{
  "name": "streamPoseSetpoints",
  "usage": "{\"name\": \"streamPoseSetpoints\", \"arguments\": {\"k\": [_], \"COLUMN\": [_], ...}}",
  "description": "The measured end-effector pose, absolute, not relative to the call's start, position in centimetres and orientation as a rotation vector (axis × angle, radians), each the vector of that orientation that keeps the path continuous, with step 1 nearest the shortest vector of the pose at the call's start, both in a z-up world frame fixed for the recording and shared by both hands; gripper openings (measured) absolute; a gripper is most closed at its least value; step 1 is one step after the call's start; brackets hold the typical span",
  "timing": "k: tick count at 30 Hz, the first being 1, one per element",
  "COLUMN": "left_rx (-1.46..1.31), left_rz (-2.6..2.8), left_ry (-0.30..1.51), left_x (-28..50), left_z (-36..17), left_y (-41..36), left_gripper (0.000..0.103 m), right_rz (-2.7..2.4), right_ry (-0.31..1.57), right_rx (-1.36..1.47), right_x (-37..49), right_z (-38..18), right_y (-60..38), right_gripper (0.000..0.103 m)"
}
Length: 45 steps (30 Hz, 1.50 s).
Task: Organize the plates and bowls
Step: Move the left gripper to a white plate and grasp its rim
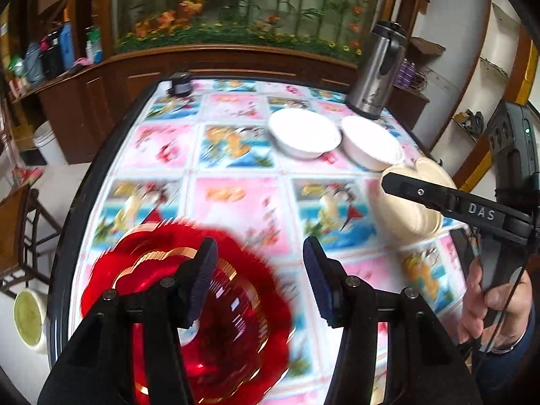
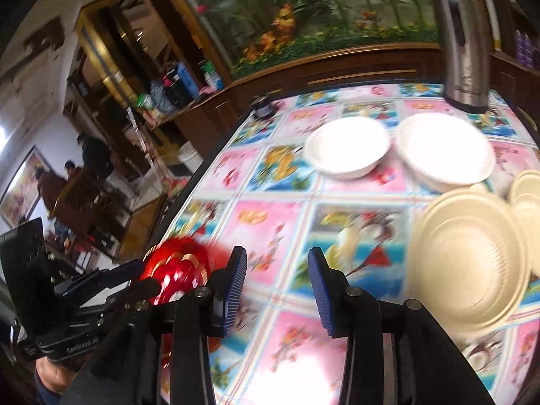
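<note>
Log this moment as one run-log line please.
left tongs: open, empty | right tongs: open, empty | red plate: on table | white bowls: side by side | cream bowl: tilted

Your right gripper (image 2: 275, 290) hangs with jaws apart, empty; cream bowl (image 2: 467, 263) to its right, red plate (image 2: 175, 273) left.

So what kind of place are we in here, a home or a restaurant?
Probably a home dining room. A table with a cartoon-print cloth stands before a wooden cabinet holding a fish tank, with a steel thermos on the table.
</note>
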<state>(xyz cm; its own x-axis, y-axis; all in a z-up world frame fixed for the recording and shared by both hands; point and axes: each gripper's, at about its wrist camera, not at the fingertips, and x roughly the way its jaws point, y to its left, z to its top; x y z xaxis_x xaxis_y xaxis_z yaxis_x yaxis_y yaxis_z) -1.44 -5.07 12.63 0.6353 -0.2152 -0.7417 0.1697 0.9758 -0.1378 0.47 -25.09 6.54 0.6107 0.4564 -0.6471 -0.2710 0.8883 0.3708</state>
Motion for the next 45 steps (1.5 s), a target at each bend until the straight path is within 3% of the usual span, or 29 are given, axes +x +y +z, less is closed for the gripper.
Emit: {"name": "streamPoseSetpoints", "arguments": {"k": [9, 18, 25, 26, 28, 32, 35, 36, 38, 45], "left_rx": [-0.123, -0.261, -0.298, -0.293, -0.275, -0.265, -0.235, -0.227, -0.228, -0.175], "left_rz": [-0.237, -0.149, -0.158, -0.156, -0.153, -0.181, -0.178, -0.169, -0.173, -0.202], "left_ry": [0.951, 1.036, 1.069, 1.07, 1.085, 1.099, 1.095, 1.098, 1.105, 1.091], "left_x": [8.5, 18.8, 22.0, 22.3, 22.9, 23.3, 23.2, 23.2, 22.8, 19.2], "left_z": [13.4, 8.3, 5.9, 5.6, 5.1, 4.3, 4.2, 4.1, 4.1, 5.5], "left_y": [-9.4, -10.2, -10.0, -10.1, -10.2, -10.5, -10.9, -11.0, -11.0, -11.3], "left_gripper": [0.051, 0.049, 0.048, 0.045, 0.029, 0.022, 0.02, 0.019, 0.02, 0.02], "right_rz": [0.37, 0.355, 0.339, 0.334, 0.332, 0.308, 0.308, 0.32, 0.295, 0.324], "right_ry": [0.853, 0.877, 0.914, 0.916, 0.93, 0.937, 0.954, 0.972, 0.991, 1.006], "right_rx": [0.323, 0.274, 0.186, 0.172, 0.154, 0.085, 0.037, 0.038, 0.019, 0.135], "right_x": [8.7, 16.6, 21.2, 21.6, 22.5, 23.6, 24.0, 24.0, 23.8, 20.5], "right_z": [7.5, 6.2, 3.6, 3.3, 2.5, 1.5, 1.2, 1.0, 0.7, 1.1], "right_y": [-29.7, -29.7, -29.2, -29.1, -28.8, -27.7, -26.8, -26.5, -26.2, -27.8], "right_gripper": [0.042, 0.041, 0.041, 0.041, 0.041, 0.04, 0.035, 0.021, 0.016, 0.012]}}
